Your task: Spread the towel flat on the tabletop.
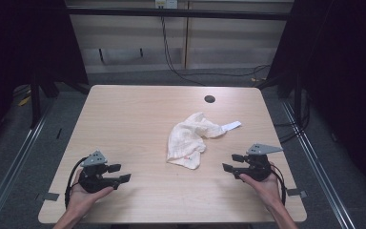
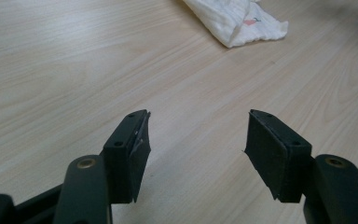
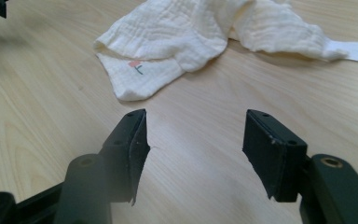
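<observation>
A crumpled cream cloth (image 1: 189, 139) lies on the wooden table (image 1: 124, 119), a little right of its middle (a white tag points toward the right edge). The left gripper (image 1: 121, 173) rests near the front-left corner and the right gripper (image 1: 232, 162) near the front-right corner. Both have their jaws spread wide, nothing between them, well apart from the cloth.

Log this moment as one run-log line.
left gripper: open, empty | right gripper: open, empty | white cloth: crumpled mid-table, untouched, between grippers
</observation>
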Tool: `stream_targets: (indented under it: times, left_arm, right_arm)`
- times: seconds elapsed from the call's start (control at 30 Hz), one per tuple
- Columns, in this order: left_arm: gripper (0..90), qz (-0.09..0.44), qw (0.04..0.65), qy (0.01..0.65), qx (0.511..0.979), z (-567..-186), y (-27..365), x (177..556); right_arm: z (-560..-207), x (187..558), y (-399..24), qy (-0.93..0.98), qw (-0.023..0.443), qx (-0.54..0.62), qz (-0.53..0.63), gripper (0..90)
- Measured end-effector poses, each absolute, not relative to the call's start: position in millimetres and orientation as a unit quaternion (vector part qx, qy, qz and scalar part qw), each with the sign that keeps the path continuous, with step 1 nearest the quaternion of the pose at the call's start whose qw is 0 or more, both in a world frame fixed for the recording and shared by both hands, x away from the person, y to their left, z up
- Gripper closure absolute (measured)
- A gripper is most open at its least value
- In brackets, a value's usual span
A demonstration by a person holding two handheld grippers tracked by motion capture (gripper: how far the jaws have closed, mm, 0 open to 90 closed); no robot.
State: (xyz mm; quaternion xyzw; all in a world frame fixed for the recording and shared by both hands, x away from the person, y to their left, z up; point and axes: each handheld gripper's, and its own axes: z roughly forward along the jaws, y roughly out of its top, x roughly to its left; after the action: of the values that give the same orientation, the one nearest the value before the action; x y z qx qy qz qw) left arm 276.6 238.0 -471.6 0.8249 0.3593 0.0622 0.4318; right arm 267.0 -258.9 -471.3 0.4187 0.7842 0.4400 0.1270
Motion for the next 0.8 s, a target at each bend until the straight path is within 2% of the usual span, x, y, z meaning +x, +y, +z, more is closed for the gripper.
stream_targets:
  times: [0.13,0.2,0.4,0.8]
  left_arm:
    - [39.2,0.062,0.432,0.360,0.824,-472.0,235.3,278.4]
    - [39.2,0.062,0.433,0.358,0.825,-472.2,232.7,280.3]
    - [38.8,0.058,0.429,0.347,0.832,-473.5,225.0,281.5]
    - [38.1,0.059,0.420,0.345,0.837,-475.9,226.7,281.0]
  right_arm:
    - [-465.7,274.9,-251.9,0.790,0.122,0.406,0.443,38.9]
    - [-460.0,277.8,-251.8,0.784,0.133,0.403,0.453,41.5]
    - [-456.7,294.6,-248.8,0.789,0.122,0.393,0.456,43.2]
    - [-454.0,344.6,-223.6,0.804,0.122,0.387,0.434,39.2]
